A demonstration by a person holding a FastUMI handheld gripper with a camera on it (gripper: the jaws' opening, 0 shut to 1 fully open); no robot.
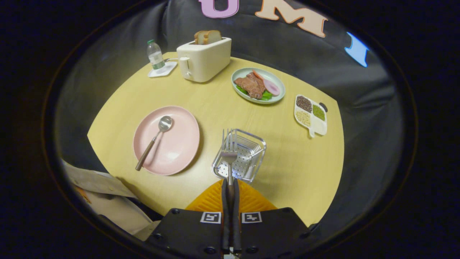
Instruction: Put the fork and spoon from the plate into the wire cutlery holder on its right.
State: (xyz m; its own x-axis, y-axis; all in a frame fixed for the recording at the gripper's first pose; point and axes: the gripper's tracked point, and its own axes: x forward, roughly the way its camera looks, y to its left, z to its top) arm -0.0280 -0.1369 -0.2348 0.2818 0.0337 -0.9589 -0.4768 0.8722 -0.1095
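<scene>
Orange-fingered gripper [230, 189] clamped on silver metal fork [229, 158], tines pointing forward, held above clear wire cutlery holder [251, 158] directly ahead; wooden-handled spoon [154, 140] on pink plate [183, 144].

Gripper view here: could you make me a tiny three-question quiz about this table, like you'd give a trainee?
1. True or false: the tool is shut on the fork.
2. What lies on the pink plate? A) spoon B) knife C) nothing
3. Fill in: the fork's tines hang over the wire ____.

Key: 1 true. 2 A. 3 cutlery holder.
</scene>
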